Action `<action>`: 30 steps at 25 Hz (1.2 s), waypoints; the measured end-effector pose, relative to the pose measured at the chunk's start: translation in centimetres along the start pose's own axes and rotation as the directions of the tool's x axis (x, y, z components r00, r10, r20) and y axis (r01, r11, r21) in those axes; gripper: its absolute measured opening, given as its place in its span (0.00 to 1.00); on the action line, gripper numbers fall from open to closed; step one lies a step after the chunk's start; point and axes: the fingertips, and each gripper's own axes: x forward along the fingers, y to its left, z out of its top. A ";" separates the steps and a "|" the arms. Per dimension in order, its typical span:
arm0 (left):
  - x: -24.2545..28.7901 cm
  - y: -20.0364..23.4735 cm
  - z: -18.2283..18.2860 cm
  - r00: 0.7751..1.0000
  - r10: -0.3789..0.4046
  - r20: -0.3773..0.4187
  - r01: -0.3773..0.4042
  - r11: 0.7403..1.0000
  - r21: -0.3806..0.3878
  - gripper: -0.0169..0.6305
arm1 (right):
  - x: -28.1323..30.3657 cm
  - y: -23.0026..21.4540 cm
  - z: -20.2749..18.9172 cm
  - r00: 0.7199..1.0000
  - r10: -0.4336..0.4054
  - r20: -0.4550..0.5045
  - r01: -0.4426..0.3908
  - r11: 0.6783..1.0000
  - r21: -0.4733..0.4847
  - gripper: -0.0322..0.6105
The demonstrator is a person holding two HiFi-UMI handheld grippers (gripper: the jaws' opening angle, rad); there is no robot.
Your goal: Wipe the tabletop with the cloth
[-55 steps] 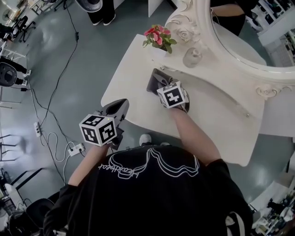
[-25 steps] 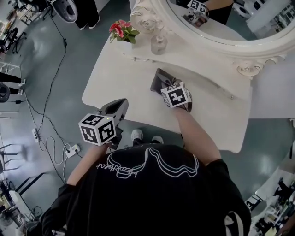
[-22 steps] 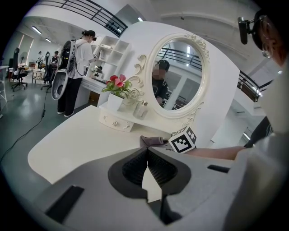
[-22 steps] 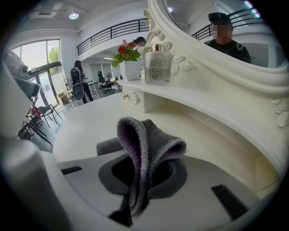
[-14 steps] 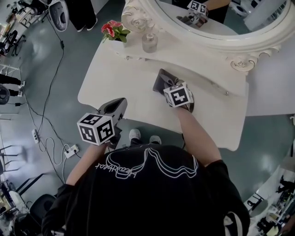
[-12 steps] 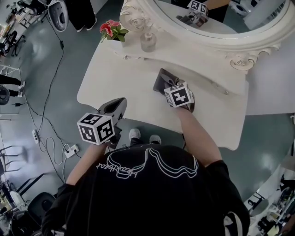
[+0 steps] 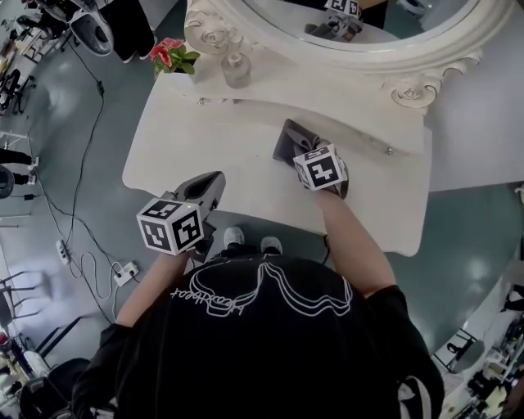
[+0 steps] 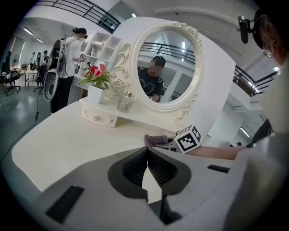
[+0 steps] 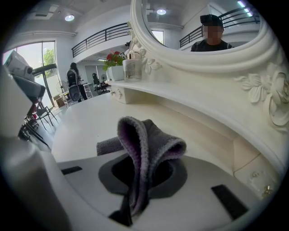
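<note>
A grey cloth lies on the white dressing tabletop, bunched up where my right gripper is shut on it. In the right gripper view the cloth folds up between the jaws and trails onto the tabletop. My left gripper hovers at the table's near left edge, shut and holding nothing. The left gripper view shows its jaws closed, with the cloth and the right gripper's marker cube further off.
A raised shelf under a round mirror runs along the back, carrying a pot of pink flowers and a glass bottle. The grey floor at left has cables and a power strip.
The head view has shifted, so the table sits further left and lower in the picture. My right gripper still holds the cloth on the tabletop; the left gripper stays at the near edge.
</note>
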 end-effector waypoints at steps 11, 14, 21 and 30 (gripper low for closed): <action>2.5 -3.3 -1.3 1.000 -0.026 -0.015 0.026 0.999 0.024 0.03 | -3.3 -4.1 -3.9 0.998 -0.063 0.008 0.063 0.997 0.048 0.13; 2.9 -4.3 -1.6 0.999 -0.040 -0.018 0.040 0.999 0.030 0.03 | -4.3 -5.2 -5.0 0.997 -0.083 0.009 0.082 0.995 0.061 0.13; 4.5 -7.5 -2.2 0.996 -0.083 -0.027 0.084 0.995 0.053 0.03 | -6.8 -8.1 -8.0 0.992 -0.128 -0.001 0.128 0.988 0.092 0.13; 6.6 -10.7 -2.2 0.990 -0.133 -0.042 0.136 0.987 0.081 0.03 | -10.0 -11.9 -12.0 0.980 -0.195 -0.028 0.197 0.971 0.135 0.13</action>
